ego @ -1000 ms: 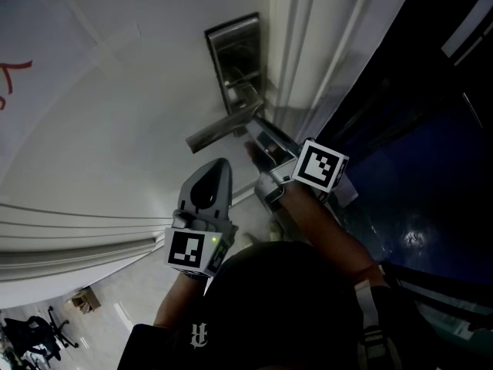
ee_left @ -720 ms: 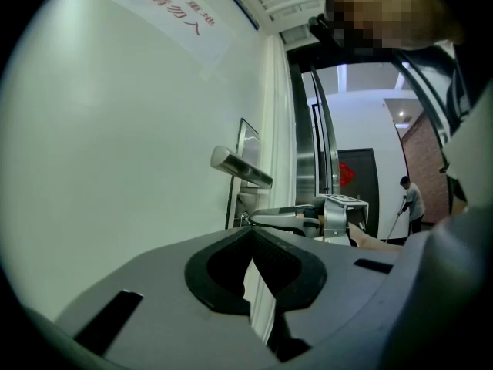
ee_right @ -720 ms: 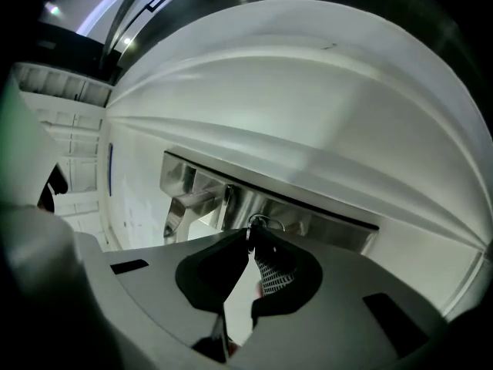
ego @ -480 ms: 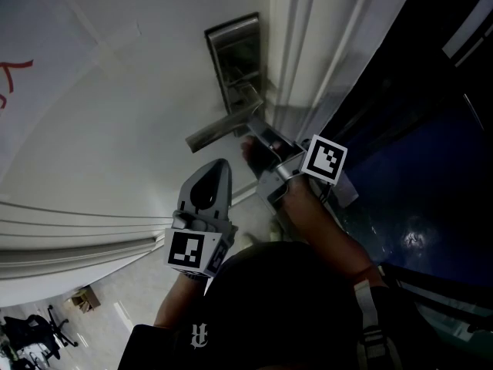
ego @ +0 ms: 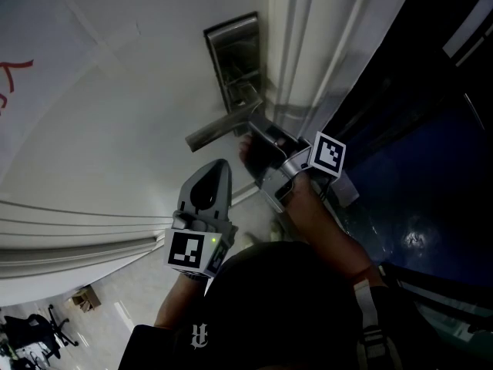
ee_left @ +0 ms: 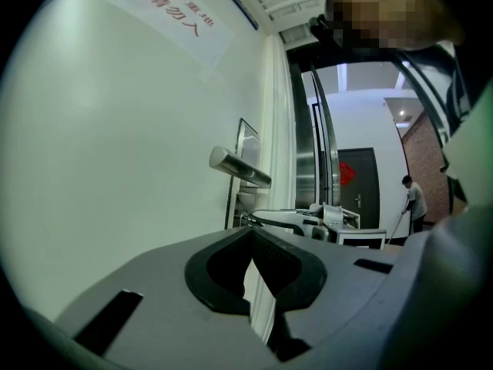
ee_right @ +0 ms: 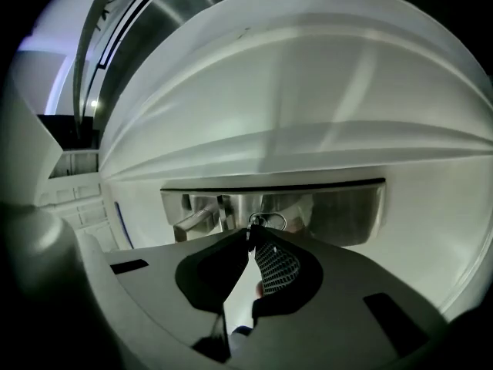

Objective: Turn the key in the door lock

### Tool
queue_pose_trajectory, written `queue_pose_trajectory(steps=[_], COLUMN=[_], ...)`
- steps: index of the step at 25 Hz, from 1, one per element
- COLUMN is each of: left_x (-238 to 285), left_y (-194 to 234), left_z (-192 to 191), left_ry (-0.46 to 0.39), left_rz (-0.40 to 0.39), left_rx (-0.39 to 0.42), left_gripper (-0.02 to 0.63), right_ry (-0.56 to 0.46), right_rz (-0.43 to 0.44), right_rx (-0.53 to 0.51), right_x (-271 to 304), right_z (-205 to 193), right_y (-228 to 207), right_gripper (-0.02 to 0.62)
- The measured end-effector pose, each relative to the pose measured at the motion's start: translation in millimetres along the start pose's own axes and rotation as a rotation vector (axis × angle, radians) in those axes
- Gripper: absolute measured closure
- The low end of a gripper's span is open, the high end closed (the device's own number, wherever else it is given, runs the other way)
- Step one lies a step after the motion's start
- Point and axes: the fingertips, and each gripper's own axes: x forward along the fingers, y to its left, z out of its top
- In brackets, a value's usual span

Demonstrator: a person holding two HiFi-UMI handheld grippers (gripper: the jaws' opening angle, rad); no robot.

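Note:
A steel lock plate (ego: 233,52) sits on the white door, with a lever handle (ego: 218,129) sticking out below it. My right gripper (ego: 259,135) reaches in under the handle to the plate. In the right gripper view its jaws meet at the small key (ee_right: 254,223) with a wire ring, which sticks out of the lock plate (ee_right: 343,206); the gripper (ee_right: 250,236) is shut on the key. My left gripper (ego: 211,177) hangs off the door below the handle, shut with nothing in it. The left gripper view shows the handle (ee_left: 239,168) and the right gripper (ee_left: 306,220).
The door frame (ego: 308,45) runs just right of the lock, with a dark glass panel (ego: 416,145) beyond it. Red print marks the door (ego: 11,83) at far left. A person (ee_left: 414,200) stands far down the corridor in the left gripper view.
The right gripper has pushed a little closer to the lock and rolled, its marker cube swinging up and to the right. The left gripper has not moved.

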Motion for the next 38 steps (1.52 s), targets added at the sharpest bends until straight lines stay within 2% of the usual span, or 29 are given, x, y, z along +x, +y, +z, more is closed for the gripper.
queue_pose_trajectory(steps=[4, 10, 16, 19, 25, 31, 33, 35, 38], left_x=[-1, -1, -1, 0, 2, 7, 8, 10, 12], left_y=[1, 1, -1, -2, -3, -7, -9, -10, -11], left_z=[0, 0, 0, -1, -3, -2, -2, -2, -1], left_ry=[-0.001, -0.002, -0.005, -0.003, 0.001, -0.003, 0.0, 0.0, 0.002], left_rz=[0.003, 0.005, -0.001, -0.002, -0.007, -0.019, -0.025, -0.029, -0.033], left_rx=[0.001, -0.001, -0.003, -0.005, -0.008, -0.006, -0.003, -0.002, 0.001], left_gripper=[0.6, 0.6, 0.6, 0.6, 0.6, 0.6, 0.6, 0.6, 0.6], right_ry=[-0.001, 0.001, 0.014, 0.04, 0.112, 0.178, 0.191, 0.211, 0.271], right_rz=[0.013, 0.008, 0.04, 0.036, -0.025, -0.103, -0.145, -0.194, -0.259], right_rx=[0.024, -0.005, -0.031, -0.08, -0.217, -0.474, -0.594, -0.787, -1.197], right_x=[1, 0, 1, -1, -17, -30, -35, -36, -35], right_z=[0, 0, 0, -2, -3, -5, -5, -5, -9], right_y=[0, 0, 3, 4, 2, 8, 9, 12, 20], right_gripper=[0.572, 0.572, 0.572, 0.571, 0.535, 0.532, 0.532, 0.532, 0.532])
